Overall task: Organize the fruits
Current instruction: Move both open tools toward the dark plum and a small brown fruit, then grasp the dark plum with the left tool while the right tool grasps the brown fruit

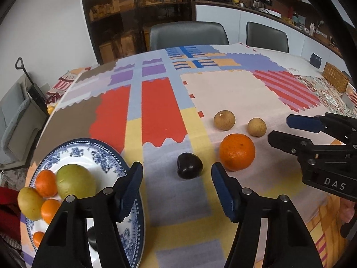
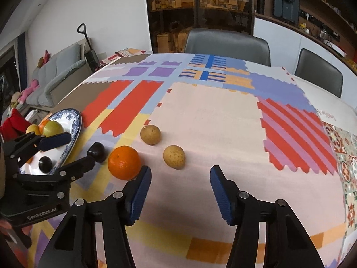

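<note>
Behind the table (image 2: 212, 122) stand a dark glass-fronted cabinet (image 2: 200, 11) and two grey chairs (image 2: 227, 42), with a white wall to the left. Over the table lies a patchwork cloth (image 1: 160, 111) of red, lilac, yellow and pale pink blocks.

Left of the left tool (image 1: 177, 192), partly under its left finger, sits a blue-and-white plate (image 1: 107, 156) holding a green fruit (image 1: 75, 181), a yellow one (image 1: 30, 203), several small oranges (image 1: 45, 183) and a dark plum (image 1: 92, 239).

Both tools are open with nothing between their fingers. Ahead of the left tool, close to its gap and resting on the cloth, lies a second dark plum (image 1: 189, 166). Just right of that plum, beyond the left tool's right finger, sits a large orange (image 1: 237, 151); from the right wrist view this orange is just ahead of the right tool's (image 2: 180, 192) left finger, whether touching it I cannot tell. Farther out lie two brown round fruits (image 1: 224, 120), near each other but apart; the nearer one (image 2: 174, 156) sits ahead of the right tool's gap, clear of its blue pads (image 2: 219, 192).

At the far right edge of the table stand a woven basket (image 1: 335, 78) and a dark blue cup (image 1: 315, 60)
</note>
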Motion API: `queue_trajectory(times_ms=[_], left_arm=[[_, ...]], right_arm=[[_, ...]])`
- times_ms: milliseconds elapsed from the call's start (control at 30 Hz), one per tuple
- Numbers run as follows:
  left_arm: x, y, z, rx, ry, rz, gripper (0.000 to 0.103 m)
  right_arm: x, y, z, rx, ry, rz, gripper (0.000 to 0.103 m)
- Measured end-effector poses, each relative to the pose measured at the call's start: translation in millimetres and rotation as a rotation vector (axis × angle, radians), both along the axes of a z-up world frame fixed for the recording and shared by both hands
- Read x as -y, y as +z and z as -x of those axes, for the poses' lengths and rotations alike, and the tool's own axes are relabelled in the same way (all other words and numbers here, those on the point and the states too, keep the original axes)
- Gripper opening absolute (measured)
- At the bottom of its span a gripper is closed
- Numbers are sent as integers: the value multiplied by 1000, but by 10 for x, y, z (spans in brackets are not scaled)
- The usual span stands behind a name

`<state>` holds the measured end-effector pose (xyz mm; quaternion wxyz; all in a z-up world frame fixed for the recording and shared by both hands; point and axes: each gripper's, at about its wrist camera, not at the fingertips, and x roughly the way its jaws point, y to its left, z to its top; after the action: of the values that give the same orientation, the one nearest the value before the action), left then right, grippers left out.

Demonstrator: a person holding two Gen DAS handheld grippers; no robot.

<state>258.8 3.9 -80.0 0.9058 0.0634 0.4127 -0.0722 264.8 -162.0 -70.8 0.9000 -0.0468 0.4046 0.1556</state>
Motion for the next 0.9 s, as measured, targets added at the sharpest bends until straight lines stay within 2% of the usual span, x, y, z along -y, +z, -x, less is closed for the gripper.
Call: queue_trajectory(times_ms=[167, 233, 333, 633, 900], left_arm=[[-5, -65, -91, -37, -4, 28, 52], [-11, -77, -115, -46, -6, 43, 51], [-18, -112, -157, -67, -7, 59, 43], [3, -151, -209, -90, -20, 90, 26], [-11, -69, -125, -75, -22, 100, 26]], right_arm=[[-57, -72, -118, -19, 14, 5, 44], [-65, -96, -162, -30, 16, -7, 43], [-66, -116, -220, -43, 11, -22, 42], [-109, -174, -325, -79, 10, -56, 30], [-85, -124, -257, -62, 5, -58, 28]])
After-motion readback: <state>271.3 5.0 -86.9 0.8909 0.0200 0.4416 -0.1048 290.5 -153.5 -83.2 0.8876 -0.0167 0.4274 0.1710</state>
